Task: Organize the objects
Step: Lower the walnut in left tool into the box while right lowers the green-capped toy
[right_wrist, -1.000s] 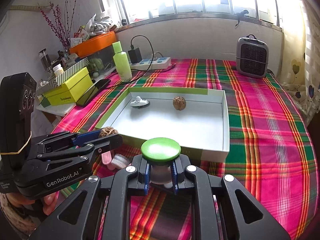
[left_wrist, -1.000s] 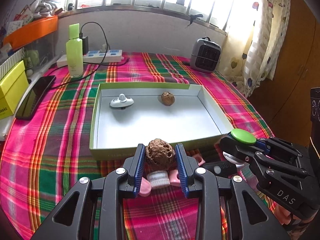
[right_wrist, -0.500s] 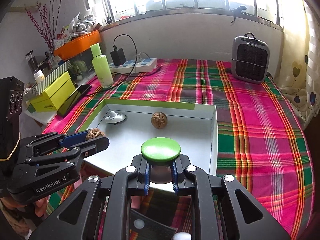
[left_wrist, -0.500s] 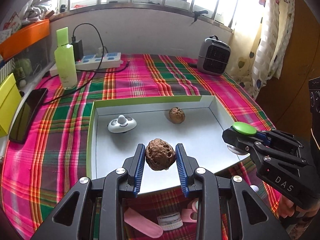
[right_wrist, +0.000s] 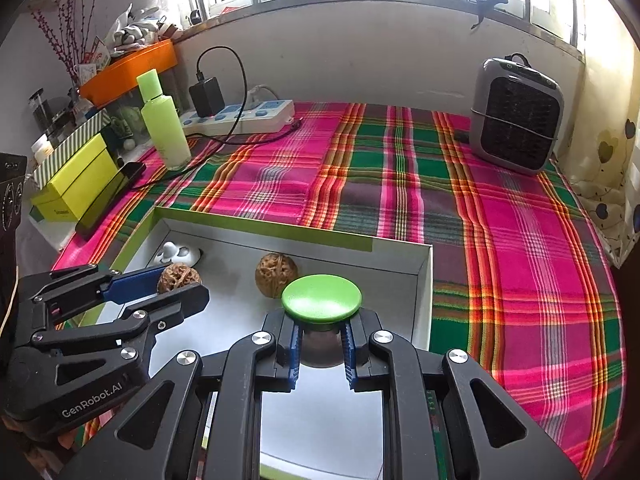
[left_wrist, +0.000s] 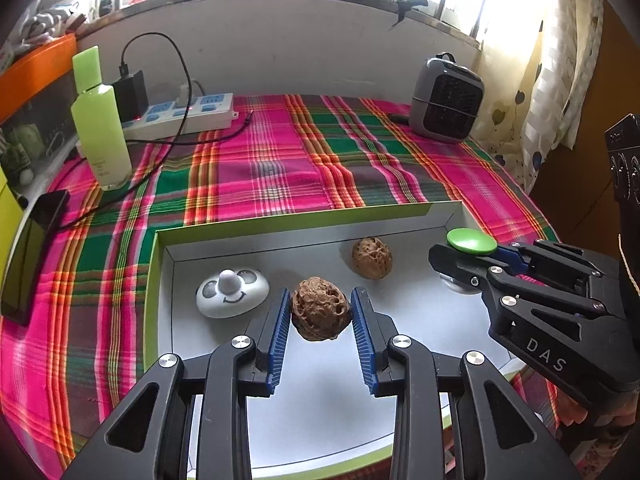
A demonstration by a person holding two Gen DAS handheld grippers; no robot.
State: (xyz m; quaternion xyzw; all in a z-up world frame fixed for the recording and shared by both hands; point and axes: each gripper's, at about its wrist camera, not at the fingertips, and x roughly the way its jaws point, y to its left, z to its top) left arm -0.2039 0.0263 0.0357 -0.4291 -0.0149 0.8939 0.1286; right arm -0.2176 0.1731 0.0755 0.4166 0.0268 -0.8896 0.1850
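My left gripper (left_wrist: 320,314) is shut on a brown walnut (left_wrist: 319,309) and holds it over the white tray with green rim (left_wrist: 288,222). In the right wrist view the left gripper (right_wrist: 182,280) shows at the left with its walnut (right_wrist: 179,275). My right gripper (right_wrist: 321,338) is shut on a green-capped round object (right_wrist: 321,299) over the tray's right part (right_wrist: 424,280); it also shows in the left wrist view (left_wrist: 472,241). A second walnut (left_wrist: 372,258) and a white smiley-face gadget (left_wrist: 232,292) lie in the tray.
A plaid cloth (left_wrist: 280,160) covers the table. A green bottle (left_wrist: 100,120), a power strip with charger (left_wrist: 180,114) and a phone (left_wrist: 32,248) are at the left. A small grey heater (left_wrist: 446,100) stands at the back right. Yellow boxes (right_wrist: 76,176) sit far left.
Both grippers moved forward with their objects, from in front of the tray's near edge to over its inside. The small items in front of the tray have dropped out of view.
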